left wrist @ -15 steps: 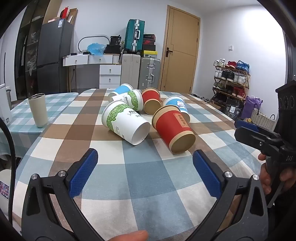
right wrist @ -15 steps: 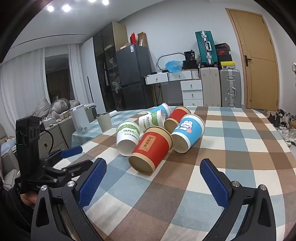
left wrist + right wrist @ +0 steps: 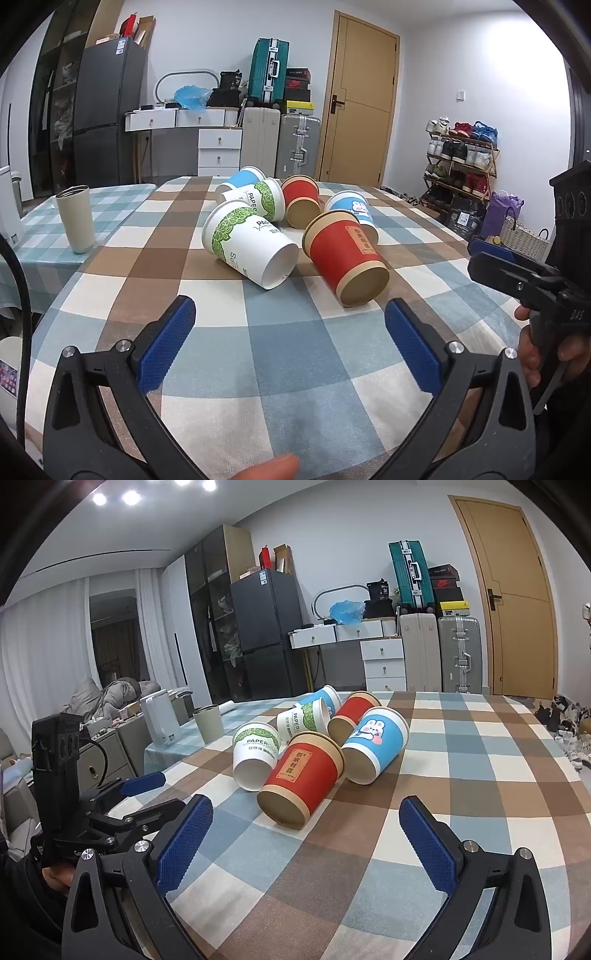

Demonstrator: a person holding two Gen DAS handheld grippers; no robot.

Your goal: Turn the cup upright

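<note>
- Left wrist view shows the left gripper [image 3: 290, 332] with its blue-padded jaws spread wide and holding nothing, low over the checked tablecloth [image 3: 295, 369].
- Just ahead of it, slightly right of centre, lies the nearest red paper cup with tan rims [image 3: 345, 258], on its side with its closed base turned toward the gripper.
- Ahead and a little left lies a white paper cup with green leaf print [image 3: 247, 247], also on its side, touching or nearly touching the red one.
- Right wrist view shows the right gripper [image 3: 304, 840] likewise gaping and empty, the same red cup [image 3: 301, 779] directly ahead between its pads.
- Behind it rest a blue cup with a rabbit picture [image 3: 376, 744], a second red cup [image 3: 351, 712], another white-and-green cup and another blue one, all tipped over in a tight cluster.
- To do the step well, I would close across the red cup's middle gently, since thin paper walls likely crush.
- Lift clear of the neighbours before rotating, or the cluster may roll.
- Set it base down on bare cloth nearer the gripper.
</note>
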